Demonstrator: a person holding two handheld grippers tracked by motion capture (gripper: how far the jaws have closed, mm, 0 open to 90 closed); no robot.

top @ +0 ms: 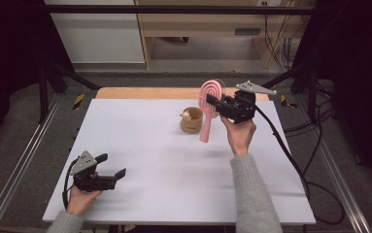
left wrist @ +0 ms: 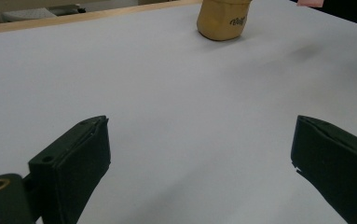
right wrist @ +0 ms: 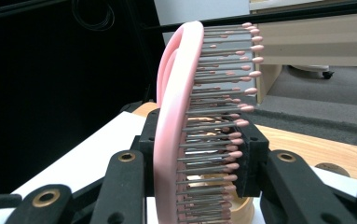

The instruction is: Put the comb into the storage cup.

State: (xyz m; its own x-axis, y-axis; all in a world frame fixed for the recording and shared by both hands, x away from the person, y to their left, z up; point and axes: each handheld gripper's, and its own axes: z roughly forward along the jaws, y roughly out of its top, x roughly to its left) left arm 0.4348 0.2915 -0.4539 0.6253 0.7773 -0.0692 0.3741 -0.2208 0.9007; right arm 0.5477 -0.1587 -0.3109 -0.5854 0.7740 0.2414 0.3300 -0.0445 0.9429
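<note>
In the high view we see the right gripper [top: 214,104] raised above the white table [top: 164,160], right of centre in the frame, clenched on a pink hairbrush [top: 209,109]. The brush hangs upright, its oval looped head at the top and its handle pointing down toward the table without touching it. The jaws grip it across the head, just below the middle of the loops.

In the right gripper view the hairbrush [right wrist: 176,116] stands edge-on in the middle of the frame, its pink-tipped bristles pointing to the right, with a black jaw pressed against each side low in the picture.

Just left of the brush in the high view stands a small tan cup [top: 192,120] on the table, with something pale and small inside that we cannot make out. In the left gripper view the cup [left wrist: 223,19] sits at the top of the frame, dark lettering on its side.

The left gripper [top: 111,166] rests low at the lower left of the high view, held in the person's left hand [top: 81,199], well apart from cup and brush. Its jaws stand wide apart with nothing between them, only bare table.
</note>
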